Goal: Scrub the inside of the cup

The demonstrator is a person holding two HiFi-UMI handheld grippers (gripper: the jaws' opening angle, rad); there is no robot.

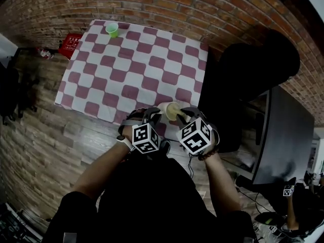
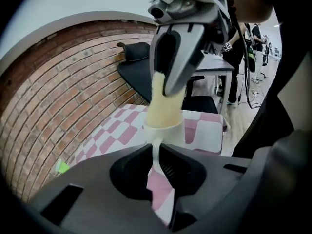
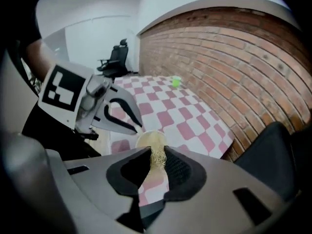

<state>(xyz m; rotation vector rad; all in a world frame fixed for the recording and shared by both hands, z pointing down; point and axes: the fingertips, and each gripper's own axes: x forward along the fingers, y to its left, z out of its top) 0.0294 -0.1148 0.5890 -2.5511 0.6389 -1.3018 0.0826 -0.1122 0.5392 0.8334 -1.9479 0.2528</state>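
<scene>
Table with pink-and-white checked cloth, brick wall along its far side.

White cup at the near edge of the table, towards the near right corner, between the two grippers. Cannot tell whether its base rests on the cloth.

Left gripper: jaws almost together, pinching the thin near wall of the cup at its rim. Cup mouth faces up and away from this claw.

Right gripper: jaws closed on a pale yellow fibrous scrubber. Loose strands show between the pads. In the left gripper view the scrubber runs down from the right claw's fingers into the cup's mouth and fills it. Its lower end is hidden inside.

Both grippers point steeply down, close beside each other, with the marker cubes towards the person.

Small green cup stands at the far edge of the table, near the far left corner, well apart from the white cup. Red crate on the wooden floor just past that corner. Black chair beside the table's right edge.
</scene>
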